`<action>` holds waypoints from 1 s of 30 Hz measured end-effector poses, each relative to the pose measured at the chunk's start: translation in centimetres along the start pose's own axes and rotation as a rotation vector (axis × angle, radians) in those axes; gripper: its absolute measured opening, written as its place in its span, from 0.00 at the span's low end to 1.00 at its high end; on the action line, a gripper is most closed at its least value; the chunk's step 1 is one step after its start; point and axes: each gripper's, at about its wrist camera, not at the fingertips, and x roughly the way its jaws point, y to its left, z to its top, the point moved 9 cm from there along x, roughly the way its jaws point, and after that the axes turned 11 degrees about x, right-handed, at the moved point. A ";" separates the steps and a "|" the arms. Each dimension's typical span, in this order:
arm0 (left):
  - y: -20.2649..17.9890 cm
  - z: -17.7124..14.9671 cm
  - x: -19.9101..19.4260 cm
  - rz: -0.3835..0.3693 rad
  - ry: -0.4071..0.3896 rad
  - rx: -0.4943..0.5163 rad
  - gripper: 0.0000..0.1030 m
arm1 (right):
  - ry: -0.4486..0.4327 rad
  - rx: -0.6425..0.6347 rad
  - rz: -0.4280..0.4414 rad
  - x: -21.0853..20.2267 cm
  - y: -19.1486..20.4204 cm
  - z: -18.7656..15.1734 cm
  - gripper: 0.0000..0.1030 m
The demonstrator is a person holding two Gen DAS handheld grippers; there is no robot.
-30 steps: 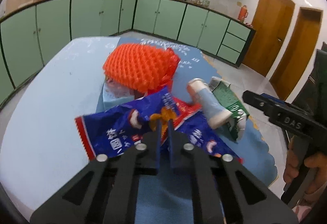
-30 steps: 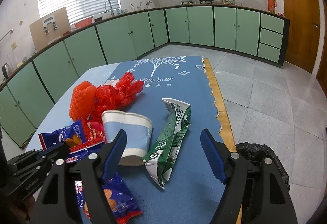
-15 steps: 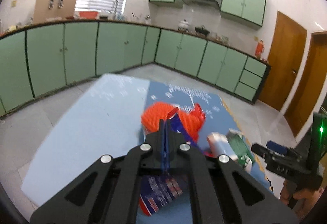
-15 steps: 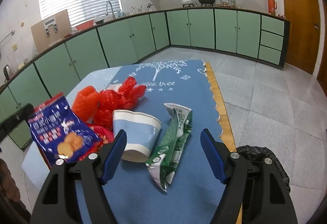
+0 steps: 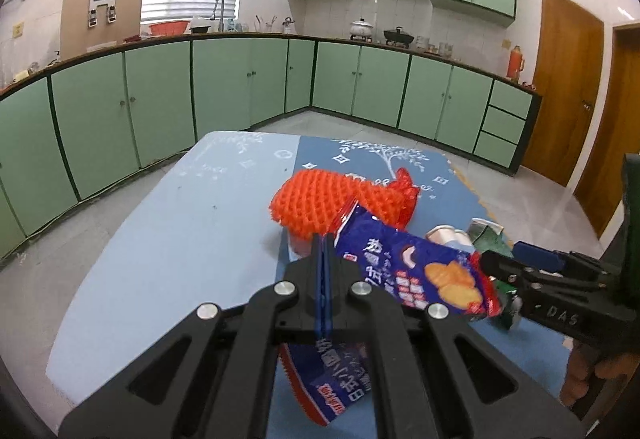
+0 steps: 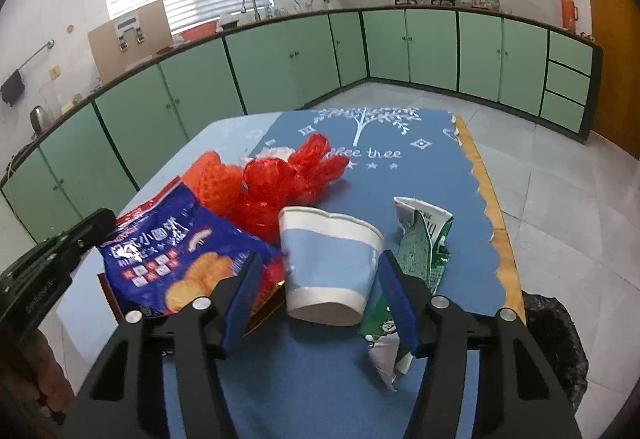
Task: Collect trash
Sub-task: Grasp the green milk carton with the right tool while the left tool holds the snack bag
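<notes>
Left gripper (image 5: 322, 259) of mine is clamped on the blue snack bag (image 5: 416, 271), lifted off the table so I can carry it away. My right gripper (image 6: 316, 297) has just been closing, its jaws on both sides of the paper cup (image 6: 330, 265) but not pressing, I judge. Beside it lies the green carton (image 6: 424, 239), farther the orange net (image 6: 280, 183). At the table edge on the right sits the black trash bag (image 6: 556, 343).

"DAS" is showing in raised letters on the right gripper (image 5: 558, 313) body at lower right; "thee tree" is reading white on the blue table mat (image 6: 424, 175); snack bag (image 6: 172, 259) characters are staying illegible.
</notes>
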 end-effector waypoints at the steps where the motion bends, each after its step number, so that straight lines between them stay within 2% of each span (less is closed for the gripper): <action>1: 0.2 -0.1 0.0 0.005 0.001 -0.002 0.00 | -0.004 0.009 -0.013 -0.2 -0.4 0.0 0.57; 9: 0.0 -0.3 0.6 -0.011 0.013 -0.009 0.00 | 0.039 0.046 -0.096 -0.9 -3.9 -1.9 0.57; 10: -0.1 -0.4 0.5 -0.014 0.012 -0.009 0.00 | 0.056 0.050 -0.109 -0.5 -4.2 -2.2 0.54; 12: -0.2 -0.3 0.5 -0.019 0.007 -0.004 0.00 | 0.070 0.051 -0.104 0.0 -4.4 -2.4 0.51; 14: -0.3 -0.1 0.4 -0.023 0.003 -0.001 0.00 | 0.109 0.022 -0.128 1.0 -4.6 -3.1 0.51; 17: -0.7 -0.1 0.3 -0.028 0.001 0.006 0.00 | 0.126 0.046 -0.131 2.0 -5.2 -3.7 0.51; 23: -0.9 -0.1 0.4 -0.032 0.001 0.013 0.00 | 0.122 0.084 -0.138 3.3 -6.5 -3.3 0.50; 24: -1.0 0.0 0.4 -0.033 0.001 0.014 0.00 | 0.123 0.085 -0.135 3.3 -6.5 -3.3 0.41; 26: -1.2 0.0 0.4 -0.035 0.001 0.015 0.00 | 0.124 0.083 -0.131 3.0 -6.6 -3.3 0.32; 27: -1.2 0.0 0.4 -0.037 0.002 0.016 0.00 | 0.121 0.085 -0.129 2.8 -6.6 -3.2 0.25; 30: -1.5 0.1 0.4 -0.043 -0.001 0.017 0.00 | 0.094 0.079 -0.127 1.9 -6.4 -2.7 0.24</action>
